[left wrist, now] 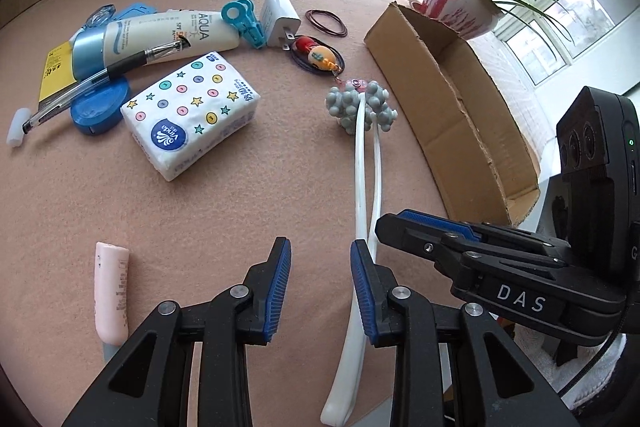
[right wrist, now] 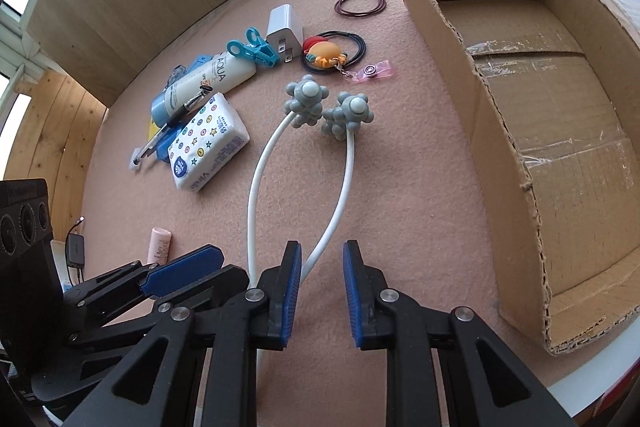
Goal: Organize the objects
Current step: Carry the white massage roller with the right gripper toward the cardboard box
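Both claws hover over a pink counter (left wrist: 200, 211) by a window, their blue pads parted and pinching nothing. Left claw (left wrist: 320, 291) stands spread just beside the white double handle of a neck massager (left wrist: 362, 155), whose grey knobbed heads lie toward the clutter. Right claw (right wrist: 320, 297) is also spread, one arm of the massager (right wrist: 344, 171) passing beside its left pad; whether pad and handle touch cannot be told. An empty cardboard box (right wrist: 560, 131) sits open at the right edge, a potted plant (left wrist: 464, 3) behind it. Farther off lie a tissue pack (left wrist: 192, 115), a sunscreen tube (left wrist: 160, 35), a pen (left wrist: 100, 83), a blue clip (left wrist: 244, 21), a white charger (left wrist: 280, 19), hair bands (left wrist: 326, 23) and a keychain (left wrist: 320, 57). A pink tube (left wrist: 111, 291) rests alone near the left claw.
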